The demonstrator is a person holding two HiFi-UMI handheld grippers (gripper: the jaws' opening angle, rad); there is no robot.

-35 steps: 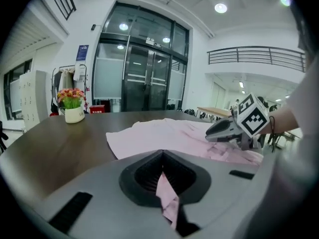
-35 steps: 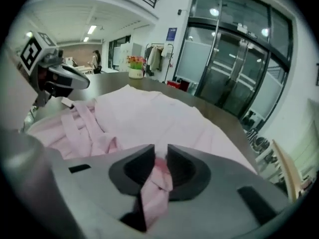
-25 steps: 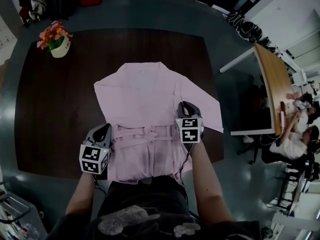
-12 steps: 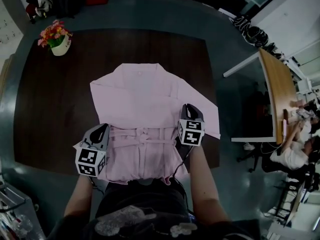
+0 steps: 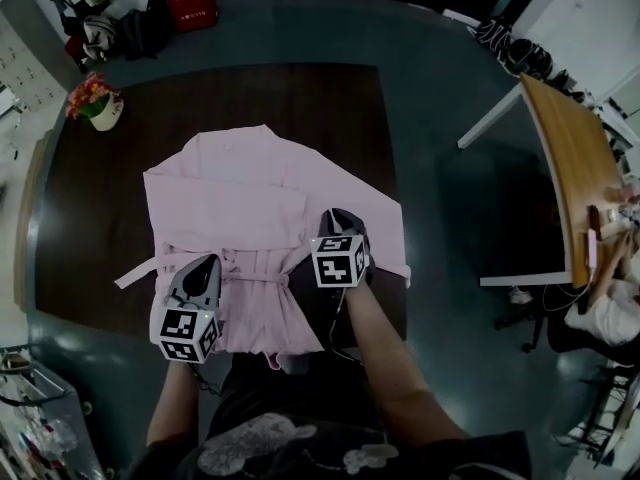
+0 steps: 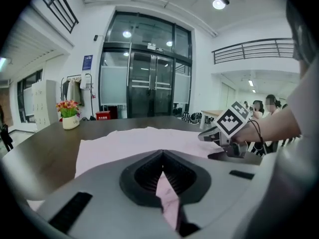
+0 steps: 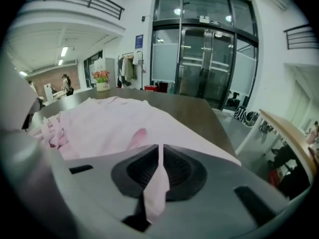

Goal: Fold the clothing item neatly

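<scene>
With the left gripper [image 5: 207, 264] and right gripper [image 5: 339, 216] each clamped on the pale pink cloth robe [image 5: 240, 183], carry both pinched edges across level and taut.

Ceiling lights [image 6: 218, 4] are shining above the far glass doors [image 6: 149, 91], while a flower pot [image 5: 104, 116] is sitting far left on the dark table [image 5: 330, 108]

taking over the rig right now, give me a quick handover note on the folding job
Left hand-held gripper: shut on the pink garment, at the waist.
Right hand-held gripper: shut on its fabric too, at the waist.
Garment: spread on the dark table, hem at the near edge, one sleeve out to the right.
Done: laid out, no finished fold.
Left: sleeves in, then fold the body.
</scene>
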